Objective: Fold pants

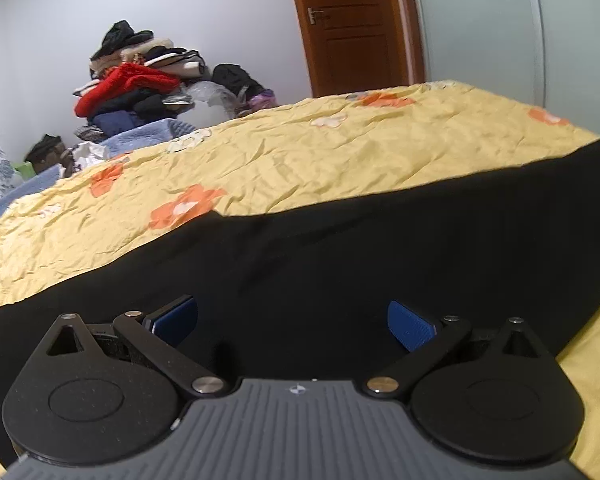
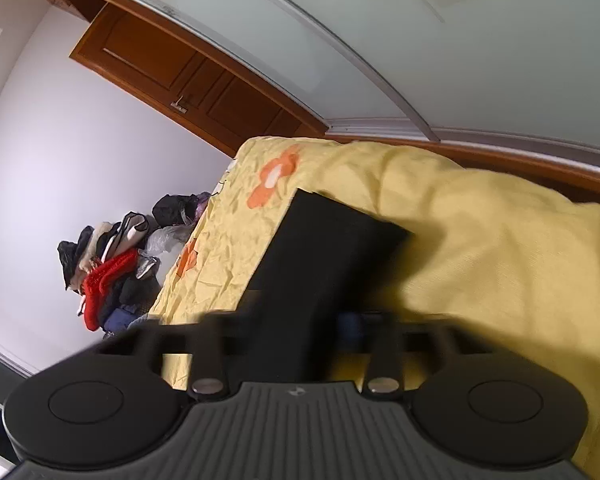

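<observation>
home bedroom: bed with floral yellow sheet (image 1: 300, 152), clothes heap (image 1: 140, 80), wooden door (image 1: 352, 28).

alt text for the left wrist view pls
The open left gripper hovers over black pants laid flat on a yellow flowered bedspread. Behind are a clothes pile and a wooden door.

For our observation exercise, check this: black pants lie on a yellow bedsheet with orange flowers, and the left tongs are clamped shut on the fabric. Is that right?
Not quite. In the left wrist view the left tongs are open, their blue pads spread wide apart over the black pants. The rest holds: the pants lie on the yellow bedsheet with orange flowers.
</observation>
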